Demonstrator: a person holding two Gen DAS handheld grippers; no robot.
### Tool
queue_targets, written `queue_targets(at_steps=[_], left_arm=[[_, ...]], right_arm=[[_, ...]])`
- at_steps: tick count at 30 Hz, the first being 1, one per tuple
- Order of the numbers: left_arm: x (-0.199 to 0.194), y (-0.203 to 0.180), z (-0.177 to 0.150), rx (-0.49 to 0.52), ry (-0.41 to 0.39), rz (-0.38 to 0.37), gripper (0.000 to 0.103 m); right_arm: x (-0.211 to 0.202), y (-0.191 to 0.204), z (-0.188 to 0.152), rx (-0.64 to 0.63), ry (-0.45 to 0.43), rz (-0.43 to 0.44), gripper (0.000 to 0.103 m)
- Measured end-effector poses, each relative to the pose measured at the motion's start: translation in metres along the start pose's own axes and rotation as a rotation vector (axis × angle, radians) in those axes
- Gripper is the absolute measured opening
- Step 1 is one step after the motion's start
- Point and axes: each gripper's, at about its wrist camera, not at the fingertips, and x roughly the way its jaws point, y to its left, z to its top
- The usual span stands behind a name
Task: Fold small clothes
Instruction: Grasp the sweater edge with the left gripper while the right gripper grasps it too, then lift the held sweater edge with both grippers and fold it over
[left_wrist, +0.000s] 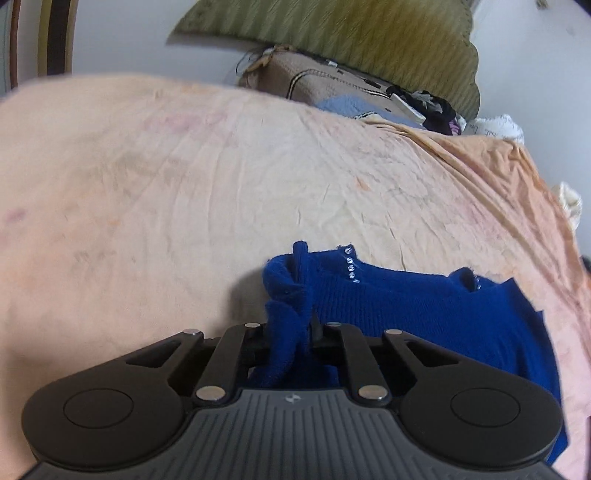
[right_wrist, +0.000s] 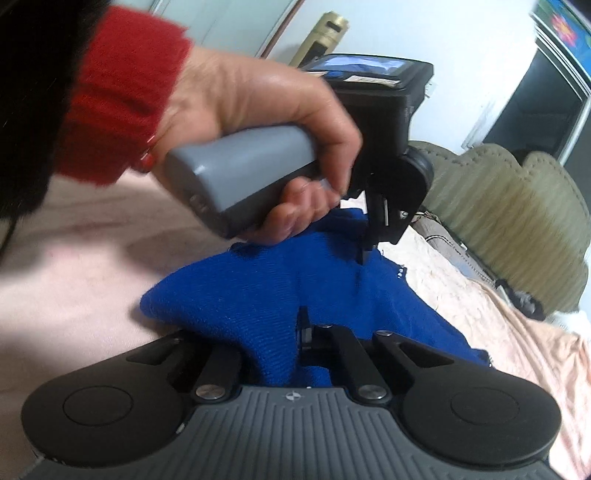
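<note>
Left gripper (left_wrist: 291, 332): jaws closed on a bunched fold of the blue knit sweater (left_wrist: 406, 306). The knit rises between the fingers and drapes over them, so this is a pinch on an edge near the shoulder or collar rather than on a flat panel. The likely purpose is to lift that edge clear of the bed sheet (left_wrist: 184, 184) for a fold.

Sweater position: it lies on the peach bed sheet, close under both grippers. In the left wrist view it stretches from the pinched end away to the right, its long axis running roughly across the frame. A short row of small sparkling studs (left_wrist: 351, 266) marks the neckline on the far edge, so the neck opening appears to point away from the camera, toward the green cushion (left_wrist: 332, 40).

Right gripper (right_wrist: 295, 332): jaws also closed, with blue knit gathered between and over the fingers. From this camera the person's hand (right_wrist: 266, 110), in a red sleeve (right_wrist: 122, 96), holds the other tool just beyond, its tip down in the same garment. Two grips near each other suggest one edge being carried as a unit.
</note>
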Motion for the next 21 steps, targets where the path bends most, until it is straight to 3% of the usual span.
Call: queue_targets(at_steps=[7, 21], left_arm=[[-0.028, -0.047, 0.009, 0.106, -0.057, 0.104, 0.011], [-0.035, -0.143, 0.01, 0.239, -0.101, 0.154, 0.011]], right_arm=[[-0.037, -0.024, -0.008, 0.06, -0.066, -0.044, 0.006], [-0.093, -0.084, -0.06, 0.194, -0.074, -0.154, 0.005]])
